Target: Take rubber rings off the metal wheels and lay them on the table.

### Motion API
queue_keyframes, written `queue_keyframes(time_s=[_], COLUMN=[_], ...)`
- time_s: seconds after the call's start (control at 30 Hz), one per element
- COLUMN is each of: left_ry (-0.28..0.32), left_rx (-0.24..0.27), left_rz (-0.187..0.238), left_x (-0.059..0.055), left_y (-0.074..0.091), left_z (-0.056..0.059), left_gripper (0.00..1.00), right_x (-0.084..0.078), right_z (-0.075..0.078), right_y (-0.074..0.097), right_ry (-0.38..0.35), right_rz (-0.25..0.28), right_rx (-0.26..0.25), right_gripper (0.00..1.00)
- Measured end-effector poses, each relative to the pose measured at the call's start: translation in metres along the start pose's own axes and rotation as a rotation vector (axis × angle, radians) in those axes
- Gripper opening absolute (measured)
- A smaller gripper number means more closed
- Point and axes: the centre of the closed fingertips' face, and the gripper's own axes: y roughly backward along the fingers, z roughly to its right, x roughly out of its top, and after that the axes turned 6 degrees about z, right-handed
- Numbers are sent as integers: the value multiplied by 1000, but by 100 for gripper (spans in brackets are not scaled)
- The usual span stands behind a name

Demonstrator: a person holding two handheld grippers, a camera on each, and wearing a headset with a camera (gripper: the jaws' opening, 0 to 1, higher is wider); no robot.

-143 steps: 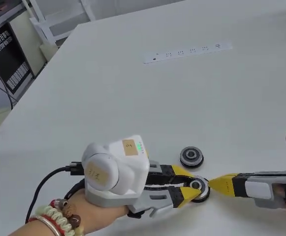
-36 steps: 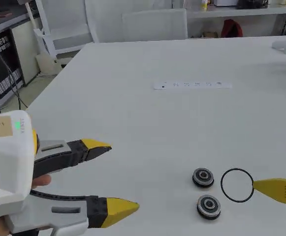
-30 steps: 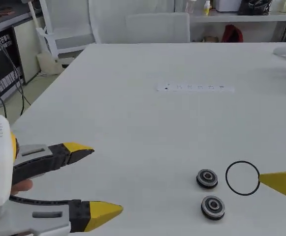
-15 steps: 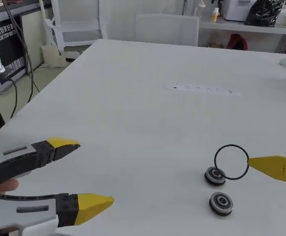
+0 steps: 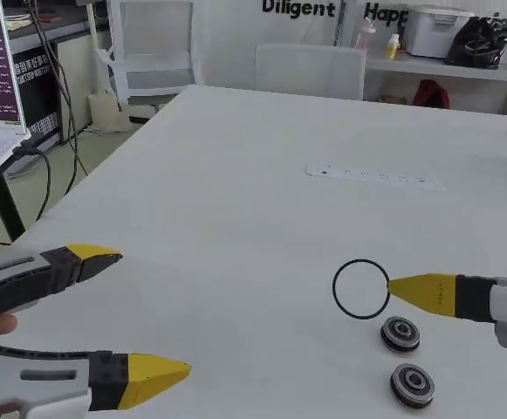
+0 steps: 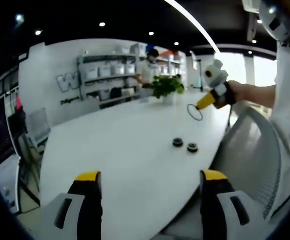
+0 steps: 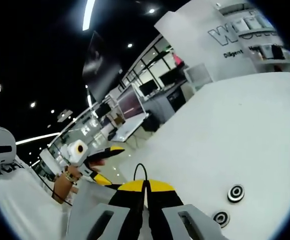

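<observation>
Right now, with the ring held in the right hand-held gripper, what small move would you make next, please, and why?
Probably lower the right hand-held gripper to the bare table left of the wheels and open it: it is shut on the ring, held in the air, clear of both wheels.

The head view's right edge cuts off the right gripper [image 5: 392, 287], whose jaws hide part of the rubber ring [image 7: 139, 165].

My left tool [image 5: 153, 314] showed yellow tips on black jaws with a pale grey body, and my right tool [image 5: 391, 289] wore the same colours. The rubber ring [image 5: 334, 290] was black, the metal wheels [image 5: 400, 333] dark with silvery centres, the table [image 5: 236, 201] plain white.
</observation>
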Motion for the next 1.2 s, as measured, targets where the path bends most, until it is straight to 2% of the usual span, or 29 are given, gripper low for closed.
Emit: queue_keyframes(time_s=[0.13, 0.27, 0.47, 0.6, 0.7, 0.83, 0.9, 1.03, 1.13, 1.2], left_ry=[5, 45, 38, 36, 23, 35, 30, 30, 30, 20], left_rx=[6, -5, -13, -25, -30, -38, -48, -68, -84, -98], left_rz=[-12, 9, -49, -64, -73, -71, -92, -108, -120, -135], left_x=[-5, -7, -20, -23, -25, -25, -29, -34, -36, -38], left_y=[1, -3, -13, -17, -20, -25, -27, -32, -40, -44], left_z=[-5, -4, -4, -2, -2, -3, -1, 2, 6, 9], left_gripper=[85, 88, 90, 90, 88, 88, 88, 89, 89, 89], right_x=[-7, -16, -28, -34, -40, -49, -58, -68, -72, -76], right_z=[-1, 2, 10, 17, 27, 42, 52, 57, 66, 72], right_y=[-12, -22, -31, -35, -38, -41, -42, -43, -43, -43], right_ry=[5, 8, 19, 30, 34, 70, 73, 67, 66, 38], right_rz=[-47, -96, -162, -198, -231, -266, -295, -316, -300, -289], right_rx=[12, 23, 23, 22, 12, -18, -41, -44, -60, -74], right_gripper=[0, 0, 0, 0, 0, 0, 0, 0, 0, 0])
